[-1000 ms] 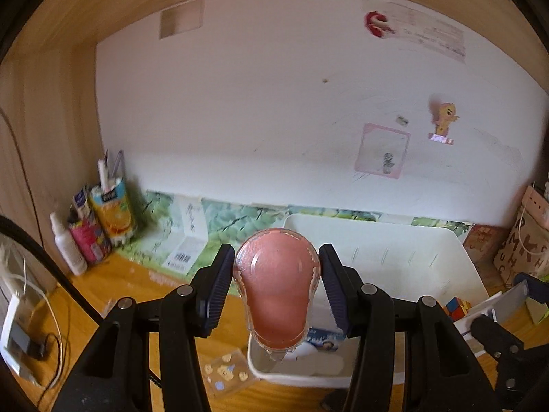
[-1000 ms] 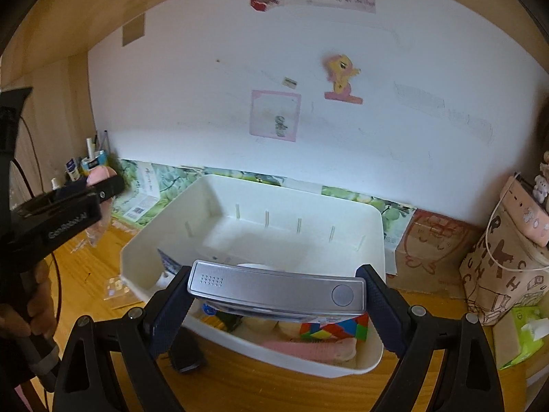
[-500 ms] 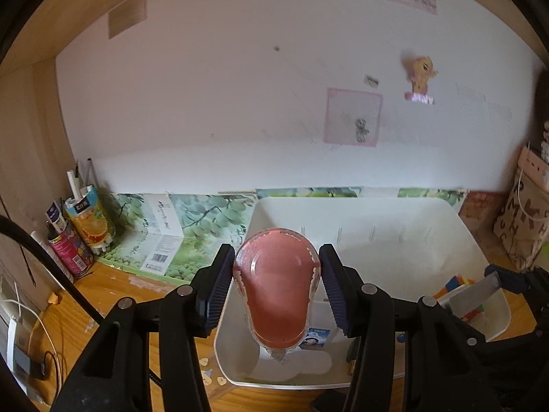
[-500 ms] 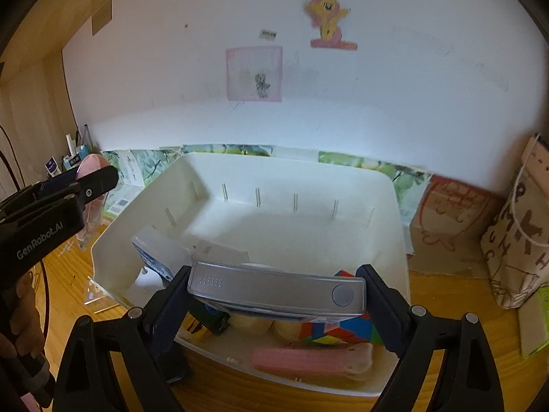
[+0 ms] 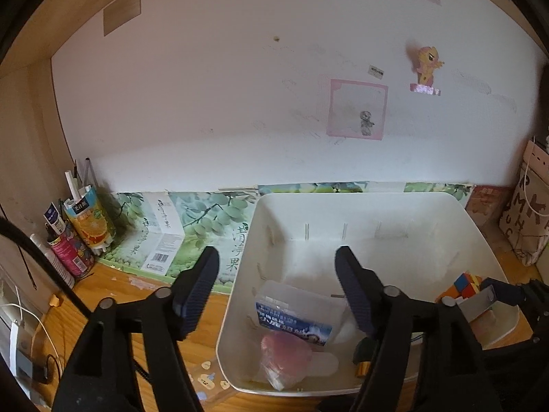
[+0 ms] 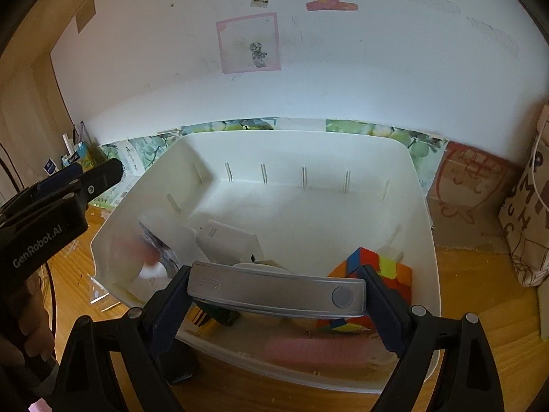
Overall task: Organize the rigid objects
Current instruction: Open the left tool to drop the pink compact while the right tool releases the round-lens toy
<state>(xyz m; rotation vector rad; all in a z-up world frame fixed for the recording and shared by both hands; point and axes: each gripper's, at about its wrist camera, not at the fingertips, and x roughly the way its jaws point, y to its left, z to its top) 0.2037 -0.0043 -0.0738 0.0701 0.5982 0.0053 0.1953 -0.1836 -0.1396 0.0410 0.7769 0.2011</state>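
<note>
The left gripper (image 5: 278, 295) is opening its jaws with nothing between them; the pink clear-shelled item (image 5: 286, 355) is lying below them inside the white bin (image 5: 360, 202), beside a blue-labelled clear box (image 5: 291, 319). The right gripper (image 6: 274, 298) is pinching a flat, brushed-silver bar (image 6: 276, 290) end to end, hovering over the bin's near edge, so this piece is still waiting to go in. Beyond its jaws a glossy multicoloured cube (image 6: 374, 267) is already sitting in the smooth plastic bin.

Left tongs (image 5: 278, 285) angled downward, jaws opening, nothing between them. Right tongs (image 6: 274, 292) angled downward, jaws clamped on a silver bar (image 6: 274, 290).
</note>
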